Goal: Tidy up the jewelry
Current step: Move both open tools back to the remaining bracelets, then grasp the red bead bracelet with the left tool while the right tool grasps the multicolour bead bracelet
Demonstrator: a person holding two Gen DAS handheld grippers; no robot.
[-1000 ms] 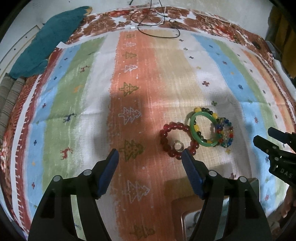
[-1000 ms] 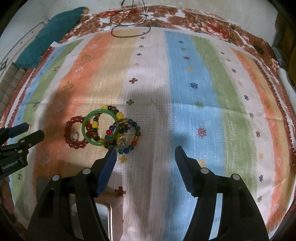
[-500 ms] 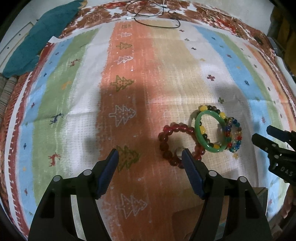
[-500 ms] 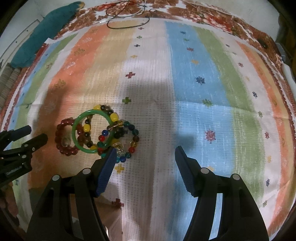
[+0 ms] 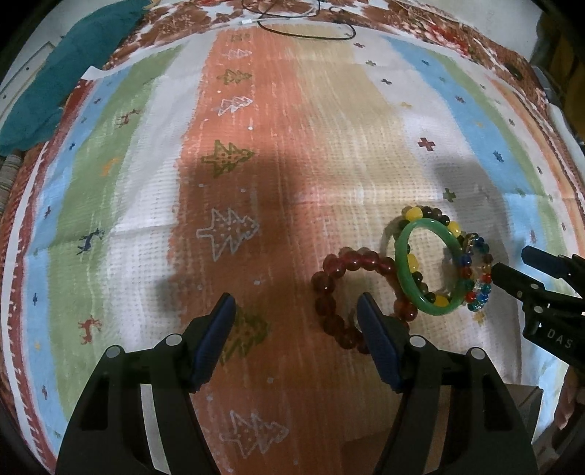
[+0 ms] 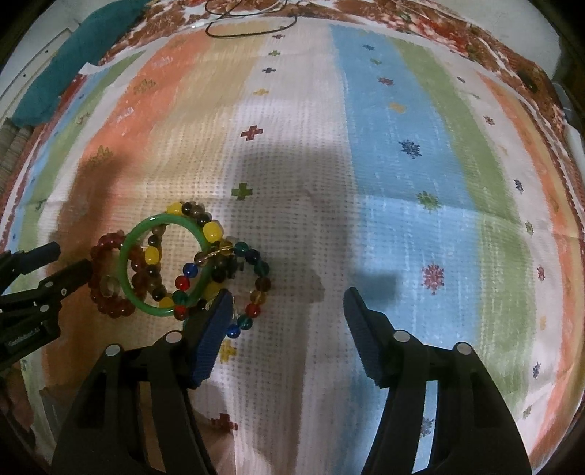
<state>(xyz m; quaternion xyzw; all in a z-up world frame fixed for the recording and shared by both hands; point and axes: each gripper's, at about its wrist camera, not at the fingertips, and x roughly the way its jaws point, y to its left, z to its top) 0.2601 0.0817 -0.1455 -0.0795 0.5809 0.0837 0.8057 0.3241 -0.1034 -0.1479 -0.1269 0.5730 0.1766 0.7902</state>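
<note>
Several bracelets lie heaped on the striped cloth (image 5: 292, 164). A green bangle (image 5: 402, 255) rests on a dark red bead bracelet (image 5: 329, 292), a yellow-and-brown bead bracelet (image 5: 413, 212) and a multicoloured bead bracelet (image 5: 479, 288). My left gripper (image 5: 296, 310) hovers over the red bracelet's left side, jaws closing, pads touching nothing. Over the multicoloured bracelet (image 6: 256, 292) hovers my right gripper (image 6: 289, 296), also closing, gripping nothing. The bangle (image 6: 126, 255) and red bracelet (image 6: 109, 241) lie to its left. Each gripper shows in the other's view: the right gripper (image 5: 510, 260) and the left gripper (image 6: 71, 257).
A teal cloth (image 5: 55, 73) lies at the far left edge of the striped cloth. A black cable (image 5: 303, 33) loops along the far edge. A box-like thing (image 5: 523, 402) sits at the near edge, just below the bracelets.
Both grippers have sunk toward the cloth, and the bracelets now sit nearer the fingertips and look larger. Both pairs of fingers stand slightly closer together.
</note>
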